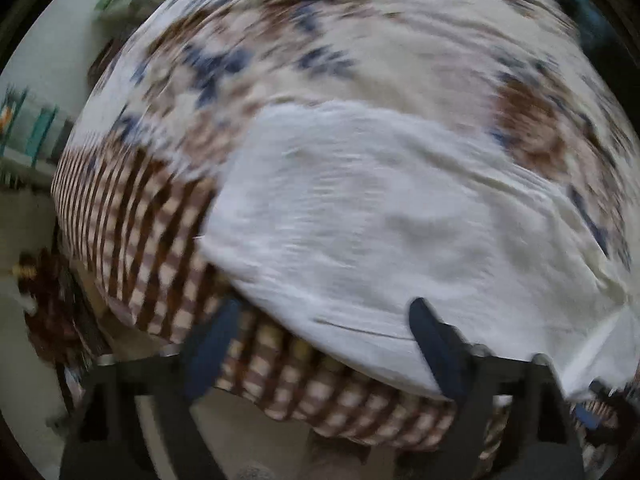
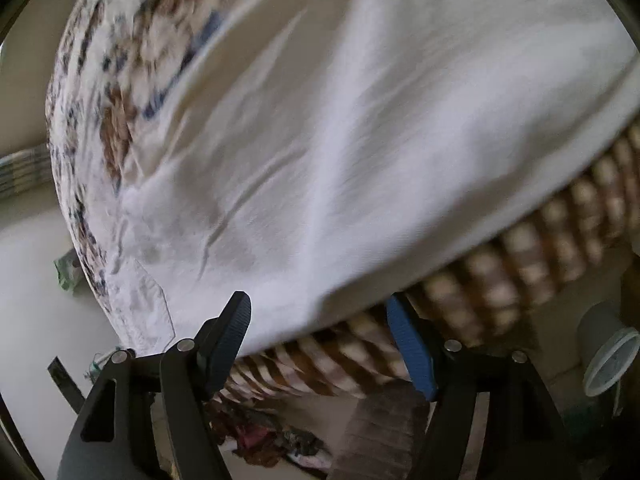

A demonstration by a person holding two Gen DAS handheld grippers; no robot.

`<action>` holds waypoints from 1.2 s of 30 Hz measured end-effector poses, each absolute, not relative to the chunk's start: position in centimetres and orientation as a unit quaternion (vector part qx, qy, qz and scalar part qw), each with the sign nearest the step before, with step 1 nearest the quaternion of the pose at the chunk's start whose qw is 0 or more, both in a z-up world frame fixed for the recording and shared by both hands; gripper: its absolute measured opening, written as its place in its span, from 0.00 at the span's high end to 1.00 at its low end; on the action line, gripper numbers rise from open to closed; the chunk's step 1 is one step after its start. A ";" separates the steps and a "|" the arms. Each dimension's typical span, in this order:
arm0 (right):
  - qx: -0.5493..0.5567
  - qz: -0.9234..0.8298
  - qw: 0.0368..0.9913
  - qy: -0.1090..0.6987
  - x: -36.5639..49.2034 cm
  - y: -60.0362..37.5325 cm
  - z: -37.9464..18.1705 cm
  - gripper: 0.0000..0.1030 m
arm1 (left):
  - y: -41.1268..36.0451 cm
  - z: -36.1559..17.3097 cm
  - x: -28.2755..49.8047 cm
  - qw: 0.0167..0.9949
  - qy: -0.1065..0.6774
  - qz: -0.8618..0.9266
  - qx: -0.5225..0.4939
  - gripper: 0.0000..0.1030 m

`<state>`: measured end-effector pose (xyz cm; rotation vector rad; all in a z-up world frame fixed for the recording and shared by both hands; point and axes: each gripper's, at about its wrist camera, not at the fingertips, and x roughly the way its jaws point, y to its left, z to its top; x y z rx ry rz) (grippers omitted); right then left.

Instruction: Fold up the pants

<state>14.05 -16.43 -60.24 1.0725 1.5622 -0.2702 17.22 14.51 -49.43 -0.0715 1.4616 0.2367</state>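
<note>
White pants (image 1: pixel 380 216) lay spread on a patterned bedspread (image 1: pixel 152 216). Both the left tongs (image 1: pixel 320 316) and right tongs (image 2: pixel 320 312) gaped wide, seemingly holding nothing, though blur obscured details.

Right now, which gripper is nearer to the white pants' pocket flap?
Right. The right gripper hangs open just short of the pants, beside the pocket flap. The left gripper, also open, faces the pants' other end, with no pocket in its view.

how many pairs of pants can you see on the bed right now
1: the white pants lie spread across the patterned bedspread, reaching its checked front edge, just ahead of both open grippers. Blur could hide another garment.
</note>
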 end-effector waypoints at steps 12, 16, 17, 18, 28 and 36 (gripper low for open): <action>0.487 -0.385 0.599 0.505 3.7 -42.4 -56.5 0.29 | -10.5 -51.6 18.5 0.732 0.679 -0.023 0.060 0.13; 0.492 -0.375 0.612 0.492 4.6 -47.4 -58.9 0.62 | -16.0 -52.9 19.0 0.729 0.679 -0.039 0.080 0.13; 0.491 -0.366 0.614 0.497 4.9 -48.1 -59.6 0.93 | -16.8 -53.0 19.1 0.728 0.679 -0.039 0.084 0.13; 0.481 -0.364 0.616 0.507 5.2 -48.4 -60.1 0.93 | -17.5 -53.0 19.1 0.727 0.679 -0.040 0.087 0.13; 0.438 -0.375 0.642 0.506 2.3 -47.7 -55.5 0.94 | -18.1 -53.4 18.1 0.720 0.683 -0.024 0.120 0.13; 0.461 -0.336 0.586 0.575 3.0 -49.0 -58.3 0.70 | -13.3 -54.1 18.6 0.721 0.684 0.032 0.106 0.13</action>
